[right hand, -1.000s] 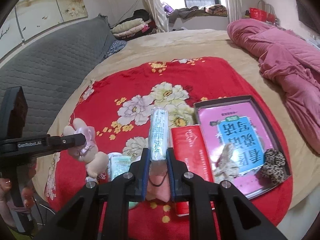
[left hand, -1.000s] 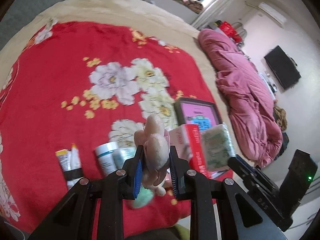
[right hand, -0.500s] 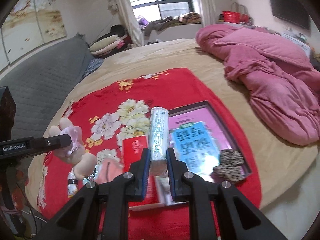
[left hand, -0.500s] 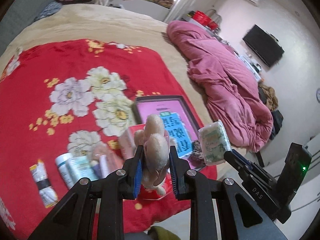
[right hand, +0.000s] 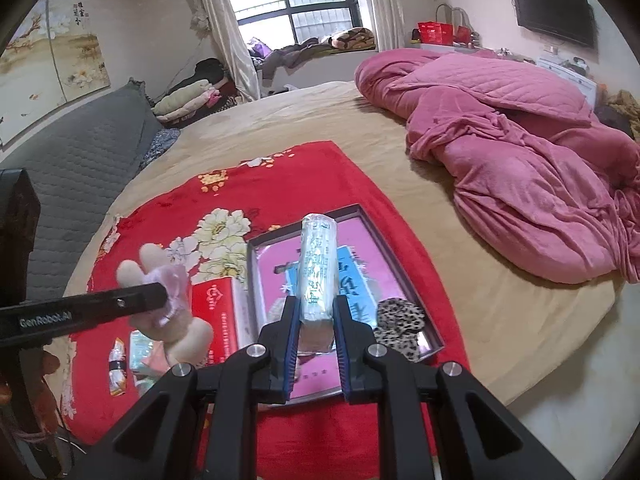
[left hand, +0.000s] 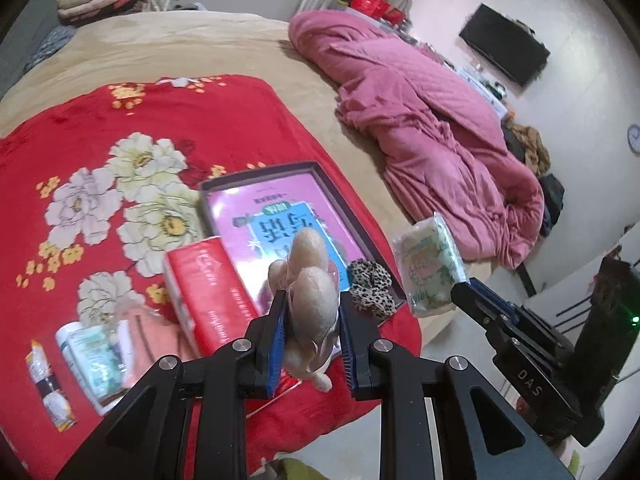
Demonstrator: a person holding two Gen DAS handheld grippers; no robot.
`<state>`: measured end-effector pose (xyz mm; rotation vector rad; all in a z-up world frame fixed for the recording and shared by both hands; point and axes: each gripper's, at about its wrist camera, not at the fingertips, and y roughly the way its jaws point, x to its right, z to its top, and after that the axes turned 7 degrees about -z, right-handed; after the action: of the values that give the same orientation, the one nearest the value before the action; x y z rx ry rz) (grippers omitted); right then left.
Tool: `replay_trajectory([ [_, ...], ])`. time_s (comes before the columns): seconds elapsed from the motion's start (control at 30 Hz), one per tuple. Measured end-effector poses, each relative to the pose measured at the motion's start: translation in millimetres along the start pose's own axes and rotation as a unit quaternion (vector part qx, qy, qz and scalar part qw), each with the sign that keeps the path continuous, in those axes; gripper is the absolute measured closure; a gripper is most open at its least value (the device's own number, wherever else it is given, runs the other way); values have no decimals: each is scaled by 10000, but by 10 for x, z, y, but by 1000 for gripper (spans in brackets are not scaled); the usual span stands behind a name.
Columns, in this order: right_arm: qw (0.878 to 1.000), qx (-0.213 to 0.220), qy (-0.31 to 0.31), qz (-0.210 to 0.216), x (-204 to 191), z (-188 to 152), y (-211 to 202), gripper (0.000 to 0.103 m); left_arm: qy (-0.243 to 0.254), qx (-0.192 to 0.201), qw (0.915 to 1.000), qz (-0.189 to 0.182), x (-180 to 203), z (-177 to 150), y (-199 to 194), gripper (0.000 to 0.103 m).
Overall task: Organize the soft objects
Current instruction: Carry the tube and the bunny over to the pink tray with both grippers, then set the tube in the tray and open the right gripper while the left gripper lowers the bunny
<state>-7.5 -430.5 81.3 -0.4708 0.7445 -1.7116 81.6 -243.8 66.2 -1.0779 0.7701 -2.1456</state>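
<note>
Left tongs [left hand: 312, 336] clenched on plush toy [left hand: 310, 300], right tongs [right hand: 316, 330] on tissue pack [right hand: 318, 268]; both above tray [right hand: 434, 346], presumably for drop-off.

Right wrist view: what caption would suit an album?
Right tongs grip a pale wrapped tissue pack above a dark shallow tray on a red floral blanket.

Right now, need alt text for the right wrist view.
The right gripper is shut on a tissue pack held above a tray on a red floral blanket. The tray holds a pink book and a leopard scrunchie. At left, the left gripper holds a plush bunny.
</note>
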Motion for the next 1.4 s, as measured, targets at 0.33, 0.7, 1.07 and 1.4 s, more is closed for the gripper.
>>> replay_trajectory([
  [0.33, 9995, -222, 205, 21, 361, -87, 179, 86, 269, -414, 9987, -93, 253, -18, 647, 79],
  [0.7, 9981, -554, 236, 137, 463, -168, 513, 86, 308, -812, 9962, -54, 246, -51, 1204, 79],
  [1.07, 9935, -1016, 297, 409, 429, -299, 935, 86, 121, -1020, 9947, -42, 29, -145, 1434, 79],
  [1.4, 9883, -1480, 233, 293, 432, -472, 1321, 86, 130, -1050, 9944, -31, -8, -124, 1529, 79],
])
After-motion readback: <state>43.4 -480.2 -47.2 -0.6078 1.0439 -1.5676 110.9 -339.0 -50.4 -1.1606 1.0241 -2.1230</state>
